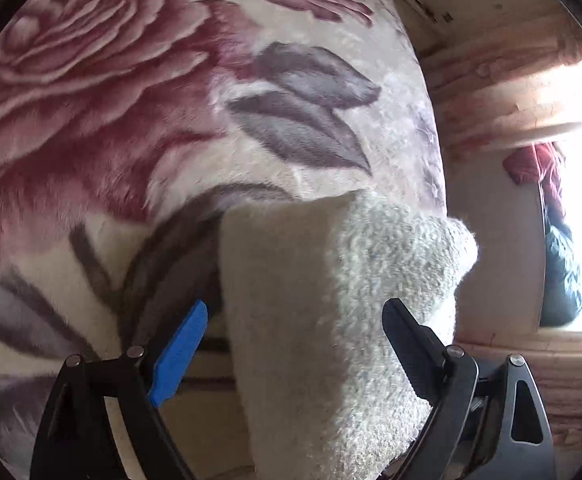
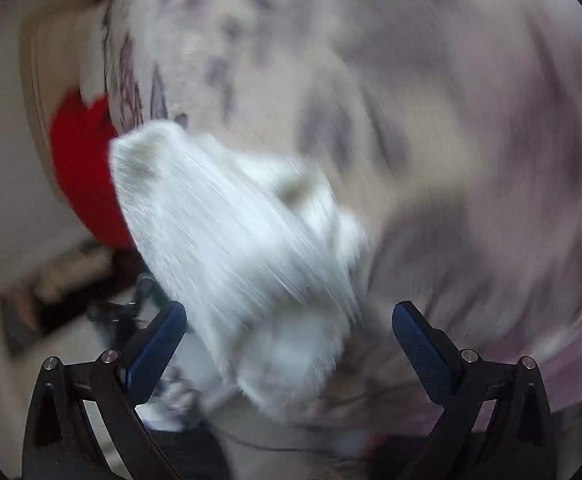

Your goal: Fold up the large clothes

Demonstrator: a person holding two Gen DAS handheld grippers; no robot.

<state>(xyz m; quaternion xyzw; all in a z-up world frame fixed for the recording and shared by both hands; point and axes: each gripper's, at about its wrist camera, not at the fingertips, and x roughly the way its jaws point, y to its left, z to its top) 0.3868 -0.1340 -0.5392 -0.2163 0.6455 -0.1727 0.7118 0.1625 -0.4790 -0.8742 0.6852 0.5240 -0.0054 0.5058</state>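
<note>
A white fleecy garment (image 1: 331, 300) lies between the spread fingers of my left gripper (image 1: 295, 316), over a floral blanket (image 1: 131, 120) with red roses and grey leaves. The left jaws stand wide apart and do not pinch the fabric. In the right wrist view the same white garment (image 2: 231, 240) shows blurred between the fingers of my right gripper (image 2: 289, 320), whose jaws are also wide apart. The blanket (image 2: 411, 100) fills the background there, smeared by motion.
The bed's right edge drops to a wooden floor (image 1: 503, 80) with bright light and dark red and blue clothes (image 1: 551, 208) by it. A red object (image 2: 83, 176) sits left of the bed, with dark clutter (image 2: 71, 292) on the floor below it.
</note>
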